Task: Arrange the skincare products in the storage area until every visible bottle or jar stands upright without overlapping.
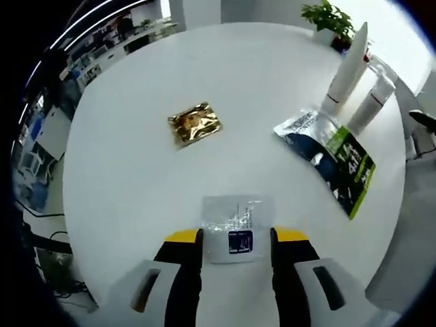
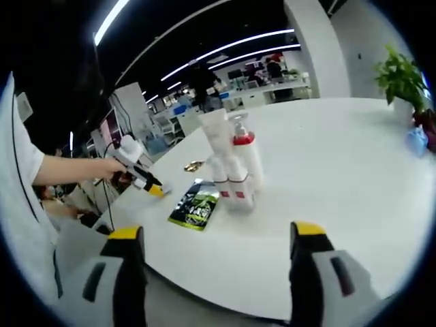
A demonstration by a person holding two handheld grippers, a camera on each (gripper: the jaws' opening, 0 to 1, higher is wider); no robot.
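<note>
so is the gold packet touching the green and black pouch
Apart. The left gripper view shows the gold packet lying alone, with a plain stretch of bare white table between it and the green and black pouch.

Bright overhead striplights, soft shadows, warped edges

No wording is proving readable: the dark-and-green pouch (image 1: 332, 162) is showing large white marks, possibly digits, too blurred to make out, and the dark label on the clear sachet (image 1: 235, 228) is staying illegible.
</note>
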